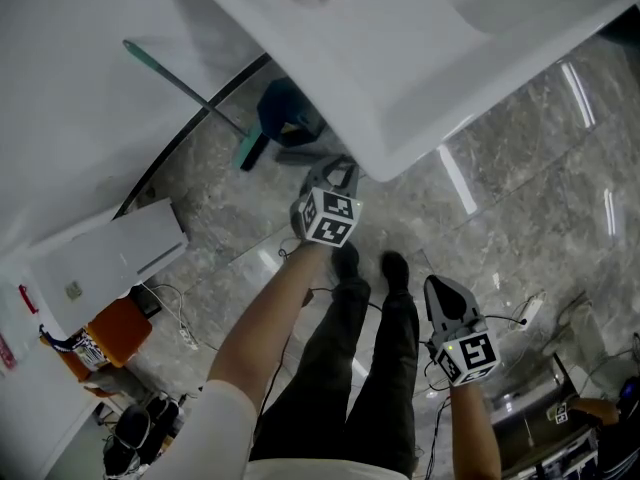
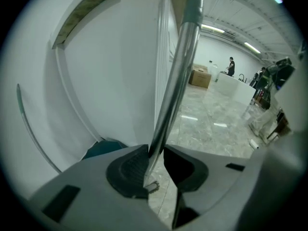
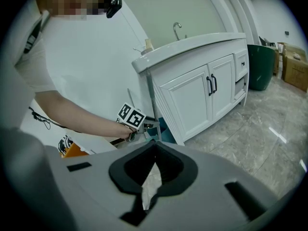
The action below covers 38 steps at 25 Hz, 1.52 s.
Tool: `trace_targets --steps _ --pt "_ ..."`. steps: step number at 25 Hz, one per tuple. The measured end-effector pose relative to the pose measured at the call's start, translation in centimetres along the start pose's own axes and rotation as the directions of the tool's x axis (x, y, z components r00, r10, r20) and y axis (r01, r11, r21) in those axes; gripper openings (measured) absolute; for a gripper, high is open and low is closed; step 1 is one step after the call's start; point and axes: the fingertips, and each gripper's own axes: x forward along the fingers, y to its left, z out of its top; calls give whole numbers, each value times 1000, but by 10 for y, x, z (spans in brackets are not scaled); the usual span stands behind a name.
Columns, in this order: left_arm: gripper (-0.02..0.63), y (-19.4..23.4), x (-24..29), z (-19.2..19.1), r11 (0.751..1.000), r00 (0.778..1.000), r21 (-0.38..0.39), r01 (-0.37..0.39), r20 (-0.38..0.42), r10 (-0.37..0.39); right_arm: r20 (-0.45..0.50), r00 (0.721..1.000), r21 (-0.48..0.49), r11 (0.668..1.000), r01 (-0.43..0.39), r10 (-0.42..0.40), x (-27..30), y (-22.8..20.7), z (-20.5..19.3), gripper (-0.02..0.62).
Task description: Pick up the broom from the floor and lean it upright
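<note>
Your left gripper [image 2: 155,152] is pinching the upright broom handle [image 2: 179,71].
Its teal head [image 1: 283,111] is sitting on the floor [image 1: 520,168] by the vanity [image 3: 192,100]; your empty right gripper [image 3: 154,153] is hanging pressed together; releasing is remaining.

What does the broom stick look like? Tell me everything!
The broom stick is a long, thin, shiny silver pole, metal by the look, with a duller grey sleeve higher up. It stands nearly upright, tilted slightly, beside the white cabinet. The left gripper pinches it between its jaws. Its bristle end isn't clearly visible.
</note>
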Motion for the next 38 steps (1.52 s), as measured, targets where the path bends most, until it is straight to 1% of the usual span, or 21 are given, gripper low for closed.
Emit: trace_targets --steps 3,6,9,12,15,19,23,27,31,35,38 --pt "89 7 8 7 999 1000 40 -7 -1 7 -9 1000 8 1000 2 -2 0 -2 -7 0" --pt "80 8 9 12 997 1000 83 2 -7 -2 -13 1000 13 1000 4 -4 -2 -4 -10 0" --pt "75 1 -3 8 992 1000 127 16 5 -17 -14 1000 16 1000 7 -6 -4 -5 -10 0" --pt "71 1 -22 -3 990 1000 143 -1 22 -2 -10 1000 12 1000 1 -1 -5 -5 -7 0" --pt "70 10 -46 -18 993 999 114 -35 35 32 -10 1000 0 1000 -10 10 -6 -1 -2 0" --pt "69 18 -72 -36 995 997 74 -72 30 70 -11 1000 -13 1000 -24 24 -6 4 3 0" --pt "69 10 -93 -42 996 996 38 -78 34 77 -9 1000 -21 999 -25 25 -12 8 5 1" --pt "69 -14 -116 -42 998 998 2 -61 34 61 -4 1000 -27 1000 -11 11 -30 9 10 0" --pt "69 -44 -130 -42 997 998 -51 -56 14 56 3 1000 -79 997 -8 8 -46 5 22 0" --pt "71 -87 -135 -40 989 999 -139 -52 -17 50 -11 1000 -101 994 -28 27 -63 -13 32 0" --pt "70 -115 -131 -39 976 997 -205 -72 -39 65 -32 998 -109 992 -60 57 -70 -34 36 0"
